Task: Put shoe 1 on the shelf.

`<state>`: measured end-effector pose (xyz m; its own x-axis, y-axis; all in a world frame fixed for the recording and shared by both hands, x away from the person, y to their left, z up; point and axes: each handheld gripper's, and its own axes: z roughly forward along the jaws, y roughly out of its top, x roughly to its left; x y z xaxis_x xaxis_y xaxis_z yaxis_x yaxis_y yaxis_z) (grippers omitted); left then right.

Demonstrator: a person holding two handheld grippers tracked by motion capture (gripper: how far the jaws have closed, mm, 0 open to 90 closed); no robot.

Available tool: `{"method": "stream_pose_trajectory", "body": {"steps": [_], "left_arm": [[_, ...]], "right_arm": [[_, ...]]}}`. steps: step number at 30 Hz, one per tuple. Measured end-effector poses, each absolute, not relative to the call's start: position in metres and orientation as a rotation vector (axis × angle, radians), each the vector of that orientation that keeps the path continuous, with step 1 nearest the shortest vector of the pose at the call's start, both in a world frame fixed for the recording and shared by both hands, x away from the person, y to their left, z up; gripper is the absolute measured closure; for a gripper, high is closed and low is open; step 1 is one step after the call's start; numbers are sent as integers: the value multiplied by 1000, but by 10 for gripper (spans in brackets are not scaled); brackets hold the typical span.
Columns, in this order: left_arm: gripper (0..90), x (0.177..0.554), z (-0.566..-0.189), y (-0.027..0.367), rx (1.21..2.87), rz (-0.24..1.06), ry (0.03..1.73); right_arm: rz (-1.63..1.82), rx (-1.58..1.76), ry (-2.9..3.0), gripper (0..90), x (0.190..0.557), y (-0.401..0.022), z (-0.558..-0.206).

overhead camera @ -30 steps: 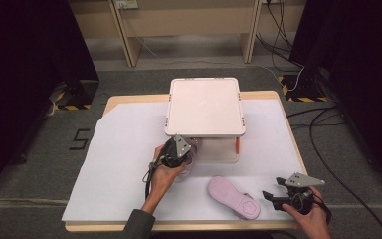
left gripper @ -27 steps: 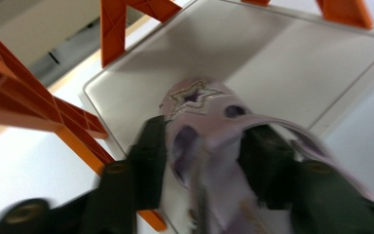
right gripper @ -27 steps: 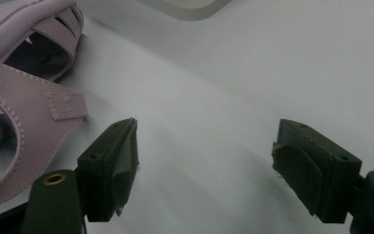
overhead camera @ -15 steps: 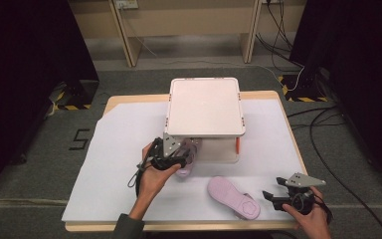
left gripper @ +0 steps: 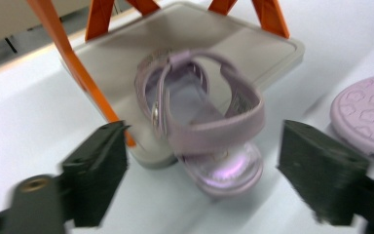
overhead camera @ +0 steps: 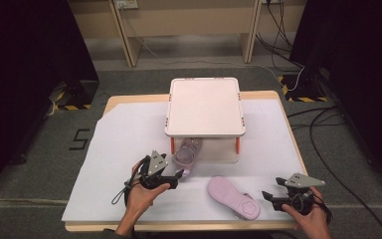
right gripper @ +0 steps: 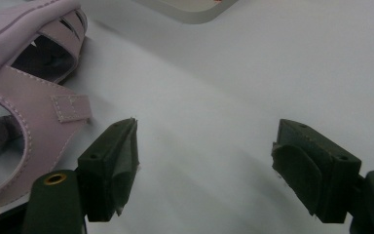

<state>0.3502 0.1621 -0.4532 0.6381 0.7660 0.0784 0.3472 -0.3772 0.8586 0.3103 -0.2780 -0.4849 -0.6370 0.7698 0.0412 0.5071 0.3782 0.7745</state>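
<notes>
Two lilac sandals are present. One sandal (overhead camera: 186, 157) lies half on the lower shelf (left gripper: 253, 53) of a small white rack (overhead camera: 205, 107), its heel overhanging onto the bench (overhead camera: 119, 139). One of the rack's orange legs (left gripper: 73, 68) stands just beside it. The left tool (overhead camera: 175, 175) is near this sandal; its jaws have just been opening and stand wide, with nothing gripped. The second sandal (overhead camera: 234, 196) lies sole-up on the white sheet, between both tools. The right tool (overhead camera: 270, 198) rests beside it, jaws wide and empty.
</notes>
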Motion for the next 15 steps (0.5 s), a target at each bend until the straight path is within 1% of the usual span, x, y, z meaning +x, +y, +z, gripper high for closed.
{"method": "stream_pose_trajectory", "body": {"steps": [5,6,7,8,9,10,11,13,14,15], "left_arm": [[162,353,-469,158,2049,578,861],[207,353,-471,156,2070,572,840],[292,353,-473,155,2101,571,808],[349,353,-475,153,2118,574,797],[339,353,-477,150,2138,575,798],[352,353,-478,149,2154,574,796],[381,352,-479,148,2160,573,796],[392,353,-482,147,2172,578,795],[430,354,-482,147,2170,574,791],[437,354,-482,146,2167,566,793]], "right_arm": [[1131,1116,2316,252,310,-277,-485],[1131,1114,2315,252,310,-278,-485],[1131,1114,2314,252,310,-278,-485],[1133,1114,2316,252,310,-278,-485],[1132,1114,2316,253,310,-278,-485],[1133,1113,2316,252,310,-278,-485],[1129,1110,2317,252,310,-278,-484],[1132,1105,2314,252,310,-278,-484],[1131,1106,2315,252,310,-278,-484],[1131,1106,2316,252,310,-278,-484]]}}
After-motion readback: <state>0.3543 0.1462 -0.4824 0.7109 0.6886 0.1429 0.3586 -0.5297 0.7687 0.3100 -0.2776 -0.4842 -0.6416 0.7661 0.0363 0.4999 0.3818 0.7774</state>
